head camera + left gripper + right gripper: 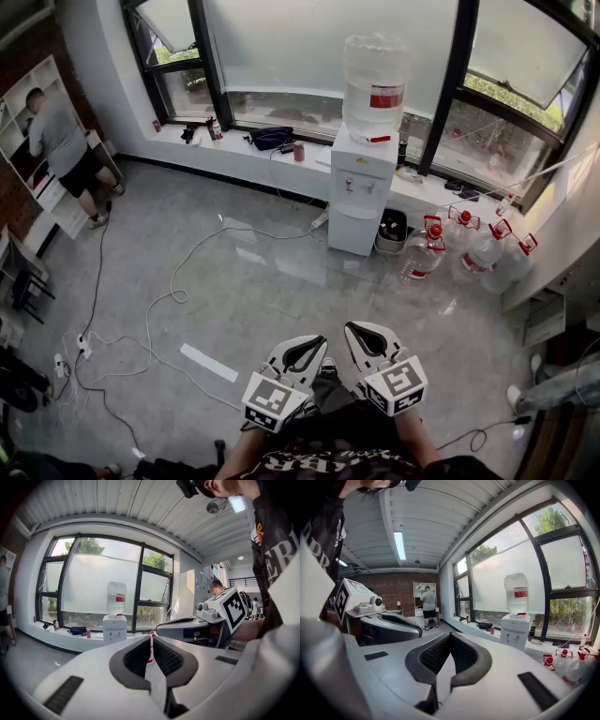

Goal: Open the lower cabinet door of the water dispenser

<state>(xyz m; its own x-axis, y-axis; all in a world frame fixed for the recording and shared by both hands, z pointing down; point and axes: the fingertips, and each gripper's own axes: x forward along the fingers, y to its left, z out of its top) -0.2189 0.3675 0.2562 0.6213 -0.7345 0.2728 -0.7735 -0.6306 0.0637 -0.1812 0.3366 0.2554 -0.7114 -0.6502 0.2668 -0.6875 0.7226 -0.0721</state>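
The white water dispenser stands against the window ledge across the room, with a clear bottle on top. Its lower cabinet door is closed. Both grippers are held low, close to the body and far from the dispenser. My left gripper and my right gripper sit side by side, each with its tips together and nothing between them. The left gripper view has the dispenser small and to the left of the jaws of my left gripper. In the right gripper view the dispenser lies to the right of my right gripper.
Several water jugs with red caps stand on the floor to the right of the dispenser, beside a dark bin. White cables trail over the grey floor at left. A person stands at shelves far left.
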